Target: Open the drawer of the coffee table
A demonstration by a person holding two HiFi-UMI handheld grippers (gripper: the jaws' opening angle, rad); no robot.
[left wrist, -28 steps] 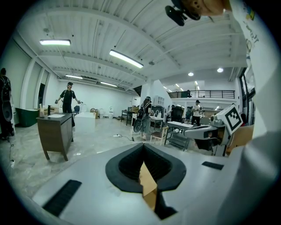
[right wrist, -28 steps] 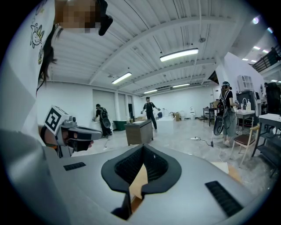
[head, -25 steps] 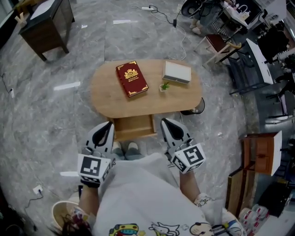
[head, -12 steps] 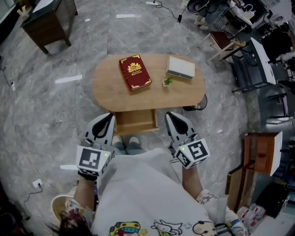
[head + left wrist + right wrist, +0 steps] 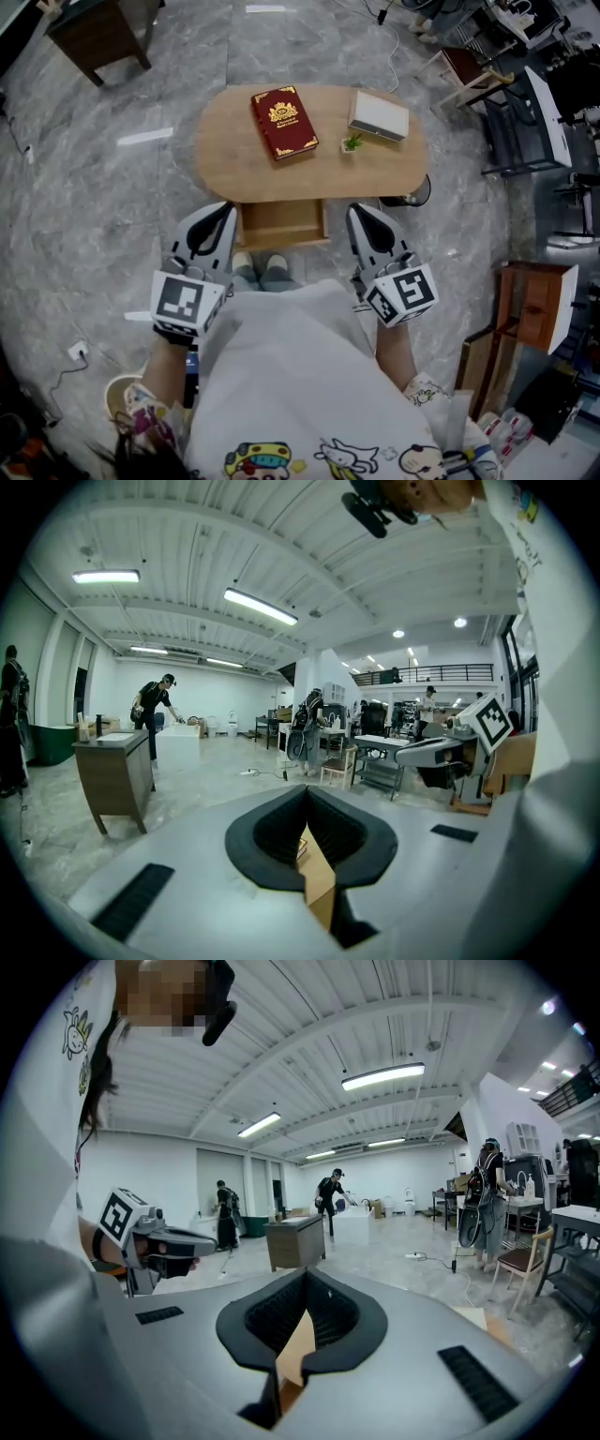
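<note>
1. Standing pulled out from the near side of the table [image 5: 225, 159], the drawer [image 5: 281, 225] is seen open, its front facing the person.
2. The left gripper [image 5: 225, 210] is held just beside the drawer's left edge, and the right gripper [image 5: 357, 212] just beside its right edge. Whether either touches the drawer cannot be told.
3. In the left gripper view, the left jaws are shown fully closed, pad against pad, with nothing gripped. Only a strip of wood beyond is seen through the slit beneath them.
4. In the right gripper view, the right jaws are likewise pressed together and hold nothing. A sliver of wood is seen below them.
5. Both grippers are pointed toward the table and slightly down, their marker cubes turned toward the person.
6. A red book [image 5: 284, 123] is laid left of the tabletop's centre and a white box [image 5: 380, 115] toward its right end. A small plant [image 5: 352, 142] is set just beside the box.
7. The person's shoes [image 5: 260, 272] are seen on the floor just before the drawer front, between the two grippers.
</note>
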